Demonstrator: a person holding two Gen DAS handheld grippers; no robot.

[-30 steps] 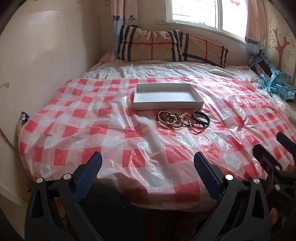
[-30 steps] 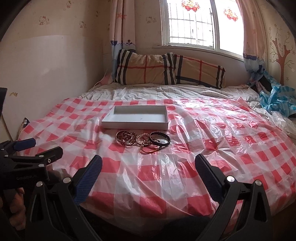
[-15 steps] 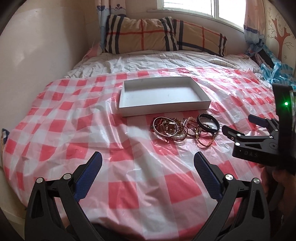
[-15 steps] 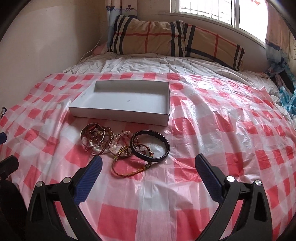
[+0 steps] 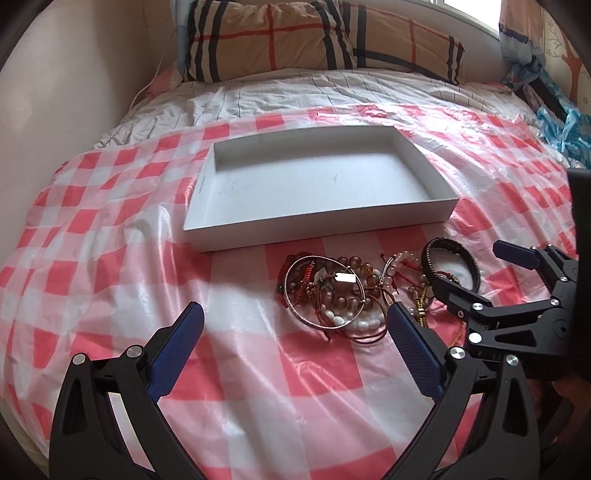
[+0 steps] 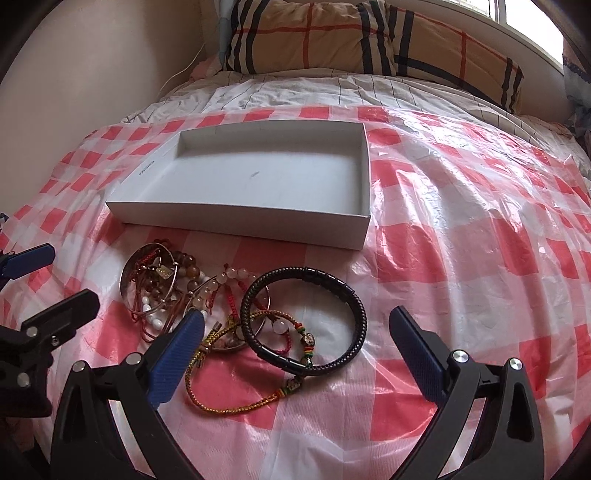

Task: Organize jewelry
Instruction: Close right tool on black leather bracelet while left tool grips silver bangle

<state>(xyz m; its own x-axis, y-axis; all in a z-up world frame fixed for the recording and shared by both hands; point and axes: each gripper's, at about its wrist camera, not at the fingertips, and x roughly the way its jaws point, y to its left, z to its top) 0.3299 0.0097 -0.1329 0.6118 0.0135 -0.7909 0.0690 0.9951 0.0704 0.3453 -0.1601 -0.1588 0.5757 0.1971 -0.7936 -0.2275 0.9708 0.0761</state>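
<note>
A bed (image 5: 110, 280) fills the room. A shiny plastic sheet (image 6: 461, 229) with red and white squares covers most of it. The sheet is wrinkly and bright where light hits it. Past the sheet lies a white blanket (image 5: 295, 92) with thin dark lines. A tan pillow (image 6: 332, 37) with black and red stripes leans at the head of the bed. A plain pale wall (image 5: 74, 74) runs along one side. A bit of window (image 6: 528, 14) shows in the far corner, and a blue curtain (image 5: 517, 44) hangs near it.

A flat white box (image 5: 207, 192) sits open on the sheet, with nothing inside. Just in front of it lies a pile of bracelets (image 5: 332, 291), all tangled up. There are bead ones, thin metal rings and red strings. A black bracelet (image 6: 354, 306) lies at the right end of the pile, on top of a yellow string bracelet (image 6: 236, 404).

The left gripper (image 5: 295, 325) hangs low over the sheet with its blue fingers (image 5: 177, 350) spread wide. It holds nothing. The pile is just past its right finger.

The right gripper (image 6: 295, 328) is spread wide too and holds nothing. The black bracelet lies between its fingers, and its left finger hides part of the pile.
</note>
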